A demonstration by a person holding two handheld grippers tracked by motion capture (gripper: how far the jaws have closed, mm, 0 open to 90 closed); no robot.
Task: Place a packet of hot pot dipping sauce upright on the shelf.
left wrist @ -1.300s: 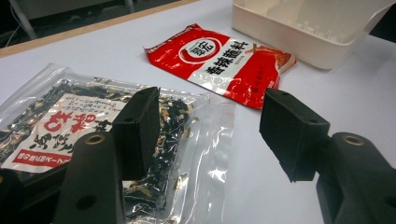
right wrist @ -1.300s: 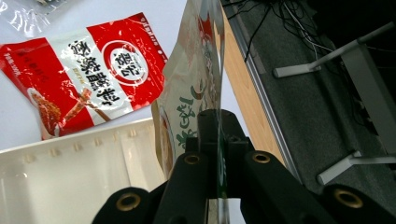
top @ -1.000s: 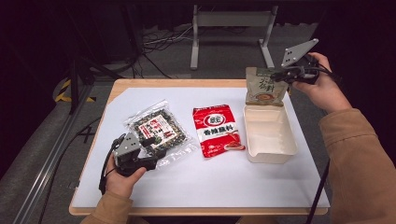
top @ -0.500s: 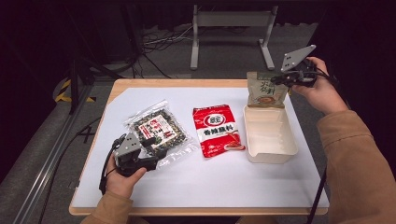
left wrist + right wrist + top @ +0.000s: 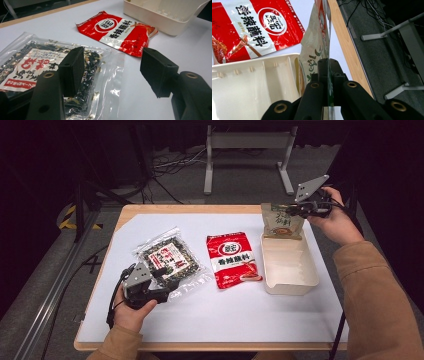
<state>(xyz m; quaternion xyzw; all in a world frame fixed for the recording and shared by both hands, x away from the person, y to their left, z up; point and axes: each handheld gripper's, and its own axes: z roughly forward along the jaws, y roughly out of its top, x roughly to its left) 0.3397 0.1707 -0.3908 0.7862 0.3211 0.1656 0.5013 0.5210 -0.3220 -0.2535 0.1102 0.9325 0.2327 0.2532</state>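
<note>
I have the right gripper (image 5: 300, 210) clamped tight on the top edge of the tan pouch (image 5: 281, 221), its jaws pinched flat on the foil with no gap between them, as the right gripper view shows close up. The pouch hangs upright at the far end of the cream tray (image 5: 292, 287), its bottom edge at or just inside the tray's far wall; I cannot tell whether it touches the tray floor. In the right gripper view the pouch (image 5: 314, 52) stands just beside the tray's inner wall (image 5: 249, 85), with the red sachet (image 5: 257, 27) lying flat on the white sheet beyond it. My left gripper (image 5: 167, 281) rests low at the near left of the table (image 5: 165, 211), its jaws standing apart and gripping nothing. In the left gripper view one of its jaws sits over the clear seaweed bag (image 5: 27, 65) and the other over bare white sheet just past the bag's edge. The red sachet lies between the seaweed bag and the tray, near both but apart from each.
</note>
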